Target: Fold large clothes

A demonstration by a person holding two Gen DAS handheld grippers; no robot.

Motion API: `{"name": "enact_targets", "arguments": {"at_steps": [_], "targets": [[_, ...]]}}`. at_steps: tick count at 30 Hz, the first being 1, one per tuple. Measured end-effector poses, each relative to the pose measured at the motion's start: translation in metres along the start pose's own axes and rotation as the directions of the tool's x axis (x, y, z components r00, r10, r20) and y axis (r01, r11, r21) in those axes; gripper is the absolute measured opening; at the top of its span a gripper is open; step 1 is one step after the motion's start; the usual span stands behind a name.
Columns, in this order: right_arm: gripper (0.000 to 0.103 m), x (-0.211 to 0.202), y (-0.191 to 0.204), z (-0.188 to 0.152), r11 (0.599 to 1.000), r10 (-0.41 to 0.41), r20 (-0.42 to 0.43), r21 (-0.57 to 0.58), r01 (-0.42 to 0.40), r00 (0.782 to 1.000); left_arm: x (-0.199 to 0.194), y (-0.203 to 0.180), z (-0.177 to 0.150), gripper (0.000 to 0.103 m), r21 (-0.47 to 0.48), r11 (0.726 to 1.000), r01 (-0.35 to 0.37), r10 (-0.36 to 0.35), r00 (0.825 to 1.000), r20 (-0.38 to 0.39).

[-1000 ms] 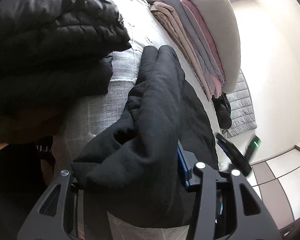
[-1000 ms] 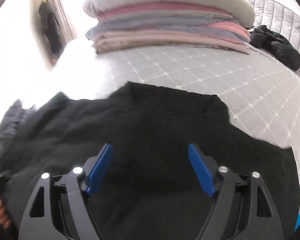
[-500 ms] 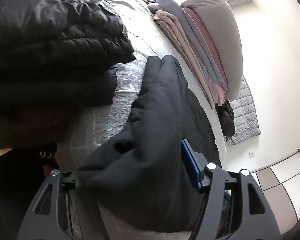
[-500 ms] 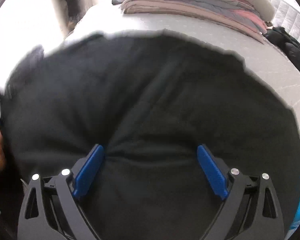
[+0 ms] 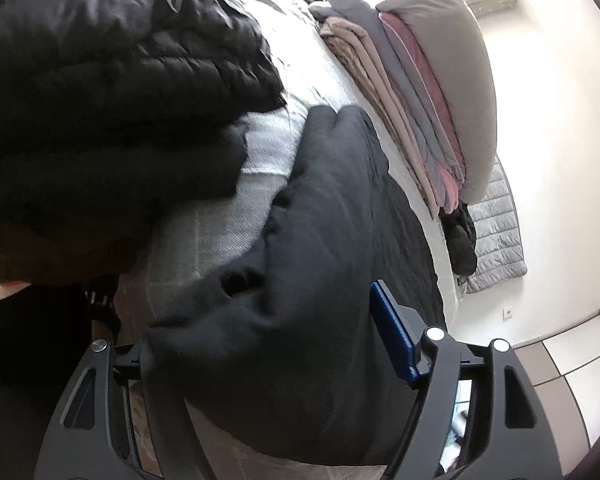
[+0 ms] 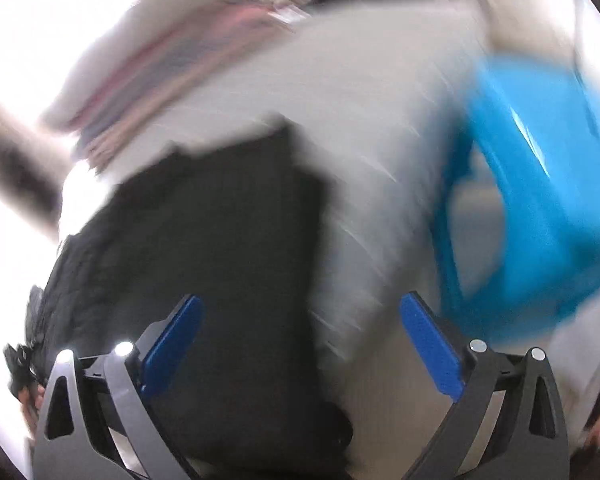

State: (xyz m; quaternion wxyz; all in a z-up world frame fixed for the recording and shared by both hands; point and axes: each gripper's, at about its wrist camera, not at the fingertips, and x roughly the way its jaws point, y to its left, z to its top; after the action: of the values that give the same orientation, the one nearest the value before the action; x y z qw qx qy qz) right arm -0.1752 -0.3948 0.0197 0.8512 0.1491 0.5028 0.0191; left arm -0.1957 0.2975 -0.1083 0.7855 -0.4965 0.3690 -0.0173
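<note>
A black garment point(image 5: 320, 240) lies folded in a long strip on the grey quilted bed point(image 5: 267, 148). In the left wrist view it fills the gap between the wide-apart fingers of my left gripper point(image 5: 259, 344); the left finger is hidden under the cloth, and only the blue right pad point(image 5: 392, 336) shows. In the blurred right wrist view the garment point(image 6: 219, 248) lies on the bed point(image 6: 380, 184), and my right gripper point(image 6: 300, 344) is open and empty above its right edge.
A black puffer jacket point(image 5: 111, 80) is piled at the left of the bed. A stack of folded pink and grey blankets point(image 5: 432, 92) lies at the far side. A bright blue plastic object point(image 6: 540, 200) is at the right. Tiled floor point(image 5: 572, 376) lies beyond the bed.
My right gripper has swung quickly to the right, away from the middle of the garment; its view is now blurred and shows the blue object. My left gripper has barely moved.
</note>
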Motion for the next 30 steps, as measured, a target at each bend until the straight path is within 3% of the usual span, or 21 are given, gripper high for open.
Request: {"name": "enact_targets", "arguments": {"at_steps": [2,4,5,6,7,9,10,12,15,16,17,18,19,20,21,23,26,30], "targets": [[0.096,0.022,-0.037,-0.014,0.988,0.105,-0.098,0.126,-0.092,0.99,0.002,-0.006,-0.004,0.068,0.018,1.0,-0.001,0.001,1.0,-0.017],[0.096,0.041,-0.057,-0.029,0.935,0.305,-0.135,0.229,-0.27,0.943,0.002,-0.014,-0.006,0.068,0.059,0.998,-0.021,0.022,1.0,-0.011],[0.096,0.052,-0.062,-0.035,0.874,0.441,-0.137,0.289,-0.39,0.887,0.001,-0.018,-0.005,0.068,0.075,0.997,-0.025,0.026,1.0,-0.008],[0.096,0.059,-0.063,-0.038,0.835,0.51,-0.141,0.318,-0.449,0.849,0.0,-0.019,-0.003,0.058,0.074,0.997,-0.022,0.022,1.0,-0.006],[0.095,0.065,-0.061,-0.038,0.804,0.563,-0.152,0.33,-0.496,0.812,-0.003,-0.02,0.001,0.042,0.068,0.997,-0.025,0.025,1.0,0.0],[0.09,0.065,-0.054,-0.035,0.754,0.638,-0.152,0.322,-0.573,0.755,-0.01,-0.023,0.013,0.031,0.058,0.998,0.025,-0.025,1.0,-0.005],[0.069,0.061,-0.045,-0.032,0.729,0.674,-0.163,0.304,-0.613,0.721,-0.014,-0.029,0.02,0.027,0.071,0.996,0.048,-0.048,0.999,-0.01],[0.064,0.047,-0.022,-0.023,0.766,0.642,-0.204,0.22,-0.605,0.739,-0.023,-0.049,0.026,0.024,0.132,0.989,0.063,-0.064,0.998,0.005],[0.064,0.02,0.004,-0.017,0.742,0.668,-0.213,0.135,-0.656,0.713,-0.037,-0.067,0.032,0.024,0.164,0.982,0.096,-0.106,0.993,0.049],[0.064,0.015,0.007,-0.017,0.759,0.649,-0.223,0.119,-0.64,0.728,-0.038,-0.067,0.032,0.024,0.161,0.982,0.096,-0.107,0.992,0.062],[0.065,0.011,0.009,-0.018,0.819,0.57,-0.23,0.087,-0.567,0.789,-0.036,-0.065,0.032,0.024,0.159,0.983,0.087,-0.097,0.993,0.06],[0.065,0.009,0.007,-0.015,0.897,0.438,-0.211,0.041,-0.44,0.874,-0.031,-0.06,0.032,0.027,0.152,0.986,0.067,-0.075,0.996,0.048],[0.065,0.006,0.007,-0.012,0.955,0.294,-0.168,0.002,-0.298,0.941,-0.023,-0.05,0.03,0.029,0.132,0.991,0.029,-0.032,0.999,0.025],[0.066,0.0,0.013,-0.012,0.977,0.21,-0.117,-0.021,-0.214,0.971,-0.017,-0.04,0.028,0.03,0.108,0.994,0.004,-0.004,1.0,0.005],[0.066,-0.009,0.031,-0.012,0.976,0.201,-0.06,-0.072,-0.205,0.978,-0.012,-0.031,0.026,0.034,0.083,0.996,-0.014,0.015,1.0,-0.01],[0.084,-0.02,0.082,-0.014,0.96,0.193,0.036,-0.215,-0.181,0.981,-0.008,-0.012,0.019,0.038,0.028,0.999,-0.016,0.016,1.0,-0.014],[0.085,0.002,0.174,-0.027,0.917,0.171,0.065,-0.376,-0.134,0.983,-0.008,-0.009,0.013,0.044,-0.002,1.0,-0.006,0.006,1.0,0.011],[0.085,0.035,0.257,-0.067,0.893,0.183,0.074,-0.429,-0.135,0.98,-0.008,-0.018,0.012,0.052,0.002,1.0,-0.002,0.002,0.999,0.032]]}}
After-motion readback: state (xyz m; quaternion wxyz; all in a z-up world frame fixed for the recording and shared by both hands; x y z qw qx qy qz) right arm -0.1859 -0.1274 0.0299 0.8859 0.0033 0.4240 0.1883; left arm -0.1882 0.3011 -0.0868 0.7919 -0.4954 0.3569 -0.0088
